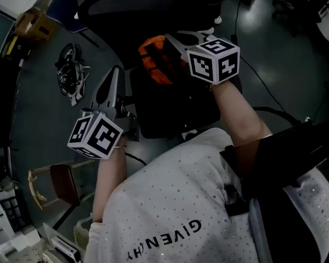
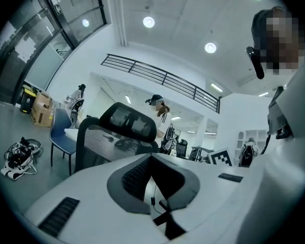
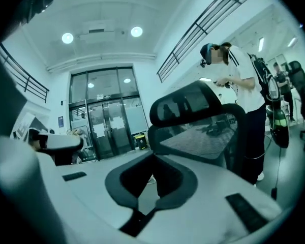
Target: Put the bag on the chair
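Observation:
An orange and black bag (image 1: 153, 59) lies at the back of the black office chair's seat (image 1: 170, 111), close to the backrest. My right gripper (image 1: 171, 38) hovers just above the bag's right edge, its jaws shut and holding nothing. Off the seat's left side, my left gripper (image 1: 114, 73) points forward, also shut and empty. In the left gripper view the jaws (image 2: 151, 157) meet in front of the chair's mesh back (image 2: 112, 136). The right gripper view shows its jaws (image 3: 153, 156) closed before the same chair (image 3: 203, 126). Neither gripper view shows the bag.
A black and white bundle (image 1: 71, 73) lies on the floor to the left, near a blue chair (image 2: 61, 133) and cardboard boxes (image 2: 40, 111). A wooden chair (image 1: 52, 182) stands at lower left. Another person (image 3: 244, 85) stands behind the office chair. Cables cross the floor on the right.

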Available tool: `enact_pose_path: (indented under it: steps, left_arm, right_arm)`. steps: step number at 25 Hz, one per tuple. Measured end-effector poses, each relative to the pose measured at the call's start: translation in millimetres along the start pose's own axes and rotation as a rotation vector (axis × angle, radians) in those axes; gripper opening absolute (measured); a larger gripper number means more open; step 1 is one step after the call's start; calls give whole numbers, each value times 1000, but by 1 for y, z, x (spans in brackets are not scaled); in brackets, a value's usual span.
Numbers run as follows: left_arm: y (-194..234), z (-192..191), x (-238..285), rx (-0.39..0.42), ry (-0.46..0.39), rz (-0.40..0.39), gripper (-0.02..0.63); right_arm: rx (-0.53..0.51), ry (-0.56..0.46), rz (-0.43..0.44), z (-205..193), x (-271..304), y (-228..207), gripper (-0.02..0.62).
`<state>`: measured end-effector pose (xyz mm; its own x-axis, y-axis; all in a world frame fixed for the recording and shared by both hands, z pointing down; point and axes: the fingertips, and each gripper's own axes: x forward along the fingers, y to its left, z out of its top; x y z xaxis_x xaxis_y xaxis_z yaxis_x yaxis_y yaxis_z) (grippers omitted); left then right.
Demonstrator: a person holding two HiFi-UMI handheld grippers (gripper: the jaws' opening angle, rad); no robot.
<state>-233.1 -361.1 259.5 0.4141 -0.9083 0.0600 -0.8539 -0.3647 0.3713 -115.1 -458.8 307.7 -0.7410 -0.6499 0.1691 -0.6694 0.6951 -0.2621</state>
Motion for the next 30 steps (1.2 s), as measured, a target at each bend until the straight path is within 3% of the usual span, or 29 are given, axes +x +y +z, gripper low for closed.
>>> enact_pose_path:
  steps: [5,9,16,24,30]
  left_arm:
    - [-32,-2,-45,36,-7,-30,0]
    - [-50,-9,-90,59,-4,-34,0]
    - [-91,-27,-164,48,-16,-51,0]
    - [-135,-58,-225,45,-9,-72,0]
    - [-165,-69,-236,40,-4,-96,0]
  right_arm:
    - [-53,14,-6,-3,-47,51,-2]
    - [-39,-1,-1,-13,-82,89,-2]
    - [-47,22,-31,-48,-151,141,0]
    - [-49,30,-69,-79,-224,181,-2]
    - [-53,37,-83,-88,-261,188,-2]
